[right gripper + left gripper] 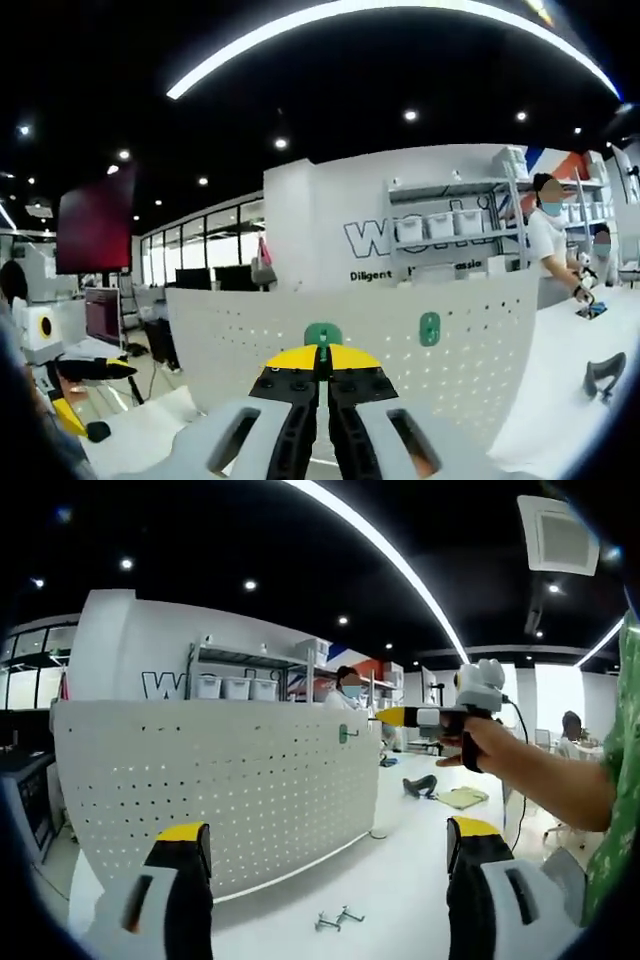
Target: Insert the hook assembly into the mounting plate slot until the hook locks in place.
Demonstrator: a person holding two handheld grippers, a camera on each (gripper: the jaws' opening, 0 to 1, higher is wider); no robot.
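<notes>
A white pegboard mounting plate [220,770] [460,350] stands upright on the white table. In the right gripper view my right gripper [322,352] is shut on a green hook piece [322,334], held right up against the plate. A second green hook [429,328] sits on the plate a little to its right. In the left gripper view the right gripper [380,717], held in a hand, points its yellow tips at a green hook [347,733] near the plate's upper right corner. My left gripper [327,828] is wide open and holds nothing, well back from the plate.
Small metal hooks [338,918] lie on the table [400,870] in front of the plate. A black object [420,785] [603,375] and a yellow-green cloth [462,798] lie further right. Shelving with white bins [235,688] and people stand behind.
</notes>
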